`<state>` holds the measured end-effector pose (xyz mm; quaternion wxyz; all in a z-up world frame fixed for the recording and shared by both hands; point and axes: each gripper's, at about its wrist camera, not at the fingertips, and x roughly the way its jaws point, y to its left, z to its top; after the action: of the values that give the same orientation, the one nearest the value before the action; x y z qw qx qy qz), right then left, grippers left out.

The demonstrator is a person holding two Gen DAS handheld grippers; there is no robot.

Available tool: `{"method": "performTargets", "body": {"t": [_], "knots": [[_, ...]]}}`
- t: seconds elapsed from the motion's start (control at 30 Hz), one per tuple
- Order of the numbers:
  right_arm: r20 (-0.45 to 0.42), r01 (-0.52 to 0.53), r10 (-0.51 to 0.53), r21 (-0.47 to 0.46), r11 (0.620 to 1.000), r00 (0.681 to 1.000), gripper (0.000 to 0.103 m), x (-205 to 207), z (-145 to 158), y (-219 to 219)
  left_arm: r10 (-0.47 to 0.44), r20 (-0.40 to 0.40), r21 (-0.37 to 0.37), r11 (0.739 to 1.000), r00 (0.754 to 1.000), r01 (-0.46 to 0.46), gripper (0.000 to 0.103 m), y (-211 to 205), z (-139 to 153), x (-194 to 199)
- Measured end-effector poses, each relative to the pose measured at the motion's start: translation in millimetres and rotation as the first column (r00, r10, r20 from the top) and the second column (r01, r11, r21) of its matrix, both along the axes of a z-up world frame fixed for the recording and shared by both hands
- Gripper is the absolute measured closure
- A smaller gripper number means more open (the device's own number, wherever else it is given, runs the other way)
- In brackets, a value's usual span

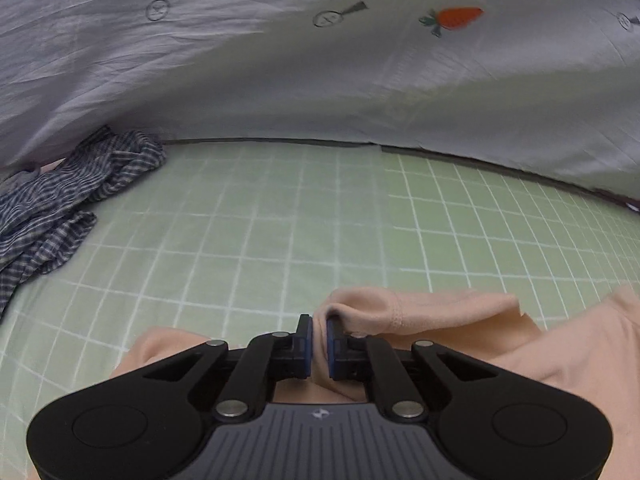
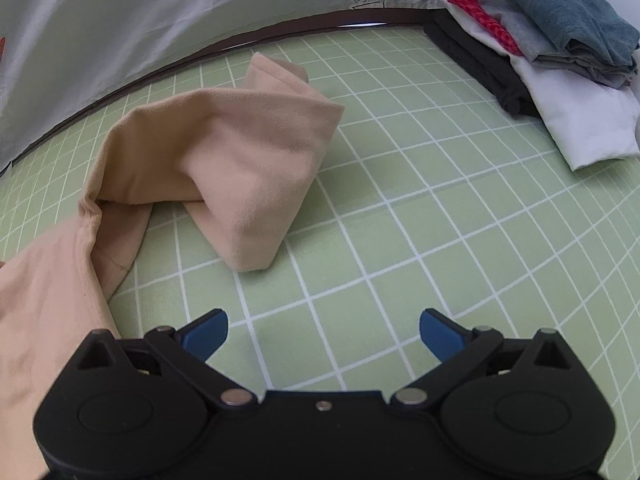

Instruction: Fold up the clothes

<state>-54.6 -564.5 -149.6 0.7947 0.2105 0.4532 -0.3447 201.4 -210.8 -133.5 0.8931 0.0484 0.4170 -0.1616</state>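
A peach garment [image 1: 420, 312] lies on the green grid sheet [image 1: 280, 220]. My left gripper [image 1: 319, 326] is shut on a pinched fold of it near its hemmed edge. In the right wrist view the same peach garment [image 2: 248, 168] is draped and partly folded over itself, its lifted part running off to the left. My right gripper [image 2: 323, 330] is open and empty, above bare sheet just in front of the garment, with blue fingertips [image 2: 206, 332] spread wide.
A crumpled blue striped garment [image 1: 60, 208] lies at the left. A white printed bedcover [image 1: 320, 60] rises at the back. A stack of folded clothes [image 2: 552, 40] sits at the far right on the green sheet [image 2: 440, 220].
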Motion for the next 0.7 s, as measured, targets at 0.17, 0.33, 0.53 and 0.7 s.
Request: {"method": "performTargets", "body": {"t": [0.17,0.33,0.53,0.7], "knots": [[0.003,-0.003,0.003,-0.015,1.0,1.0,0.0,-2,4,1,0.288,-0.118,-0.161,0.939,0.95,-0.304,0.092,39,-6,16],[0.019,-0.009,0.01,-0.011,1.0,1.0,0.0,-2,4,0,0.268,-0.07,-0.116,0.954,0.961,-0.275,0.055,29,5,-3],[0.162,0.044,-0.037,-0.041,0.998,0.986,0.0,-1,23,-15,0.231,-0.059,-0.1,0.967,0.971,-0.236,0.018,11,18,-36],[0.32,0.115,-0.087,-0.068,0.991,0.944,0.0,9,50,-43,0.203,-0.153,-0.087,0.972,0.967,-0.218,0.016,-4,4,-59]]}}
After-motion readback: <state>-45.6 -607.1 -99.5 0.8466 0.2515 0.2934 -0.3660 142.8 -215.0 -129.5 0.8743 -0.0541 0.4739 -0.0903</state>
